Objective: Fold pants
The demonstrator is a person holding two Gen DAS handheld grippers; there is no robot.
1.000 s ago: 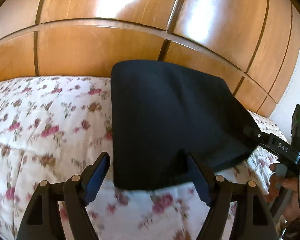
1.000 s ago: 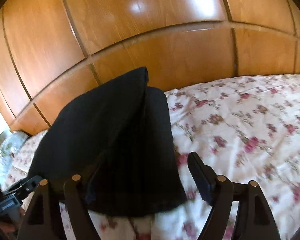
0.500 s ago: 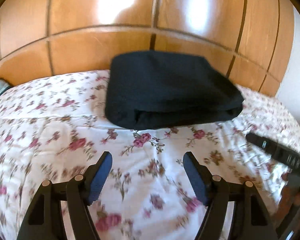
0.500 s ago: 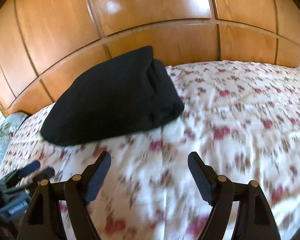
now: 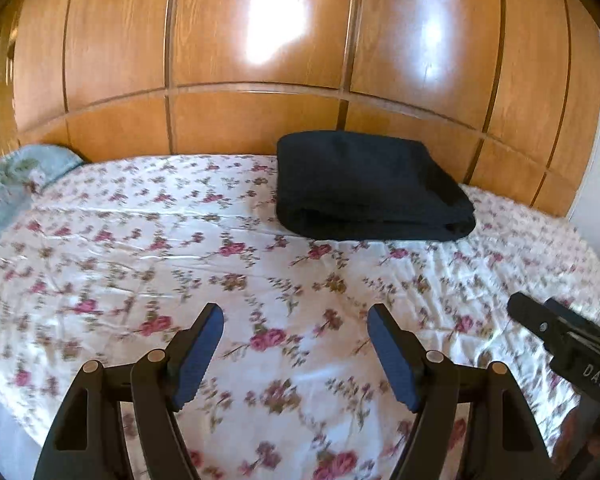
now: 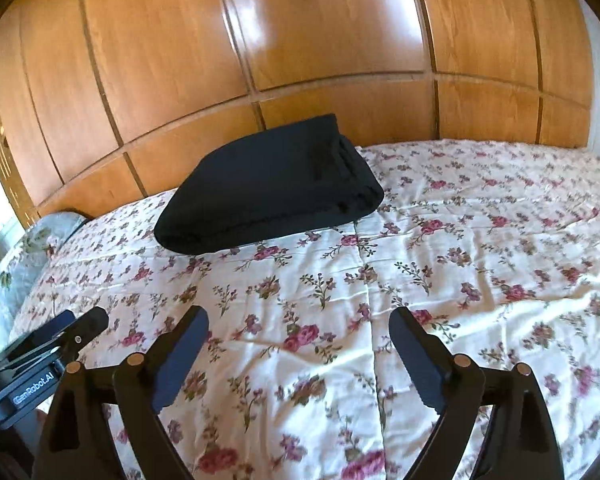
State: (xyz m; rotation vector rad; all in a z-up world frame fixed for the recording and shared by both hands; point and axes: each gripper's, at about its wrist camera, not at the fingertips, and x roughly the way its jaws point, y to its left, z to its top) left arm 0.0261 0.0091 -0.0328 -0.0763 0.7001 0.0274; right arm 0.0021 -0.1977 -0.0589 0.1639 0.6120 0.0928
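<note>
The black pants [image 5: 368,188] lie folded in a thick rectangular stack on the floral bedspread, near the wooden headboard. They also show in the right wrist view [image 6: 272,188]. My left gripper [image 5: 296,316] is open and empty, well back from the pants above the bedspread. My right gripper [image 6: 298,320] is open and empty, also well back from the pants. The right gripper shows at the right edge of the left wrist view [image 5: 540,320]; the left gripper shows at the left edge of the right wrist view [image 6: 76,328].
The floral bedspread [image 5: 140,260] covers the bed [image 6: 480,240]. A wooden panelled headboard [image 5: 260,40] rises behind it. A pale blue-green pillow [image 5: 16,176] lies at the far left; it also shows in the right wrist view [image 6: 40,236].
Both grippers have let go of the pants and pulled back from them. The folded pants now rest on the bedspread, farther away in both views.
</note>
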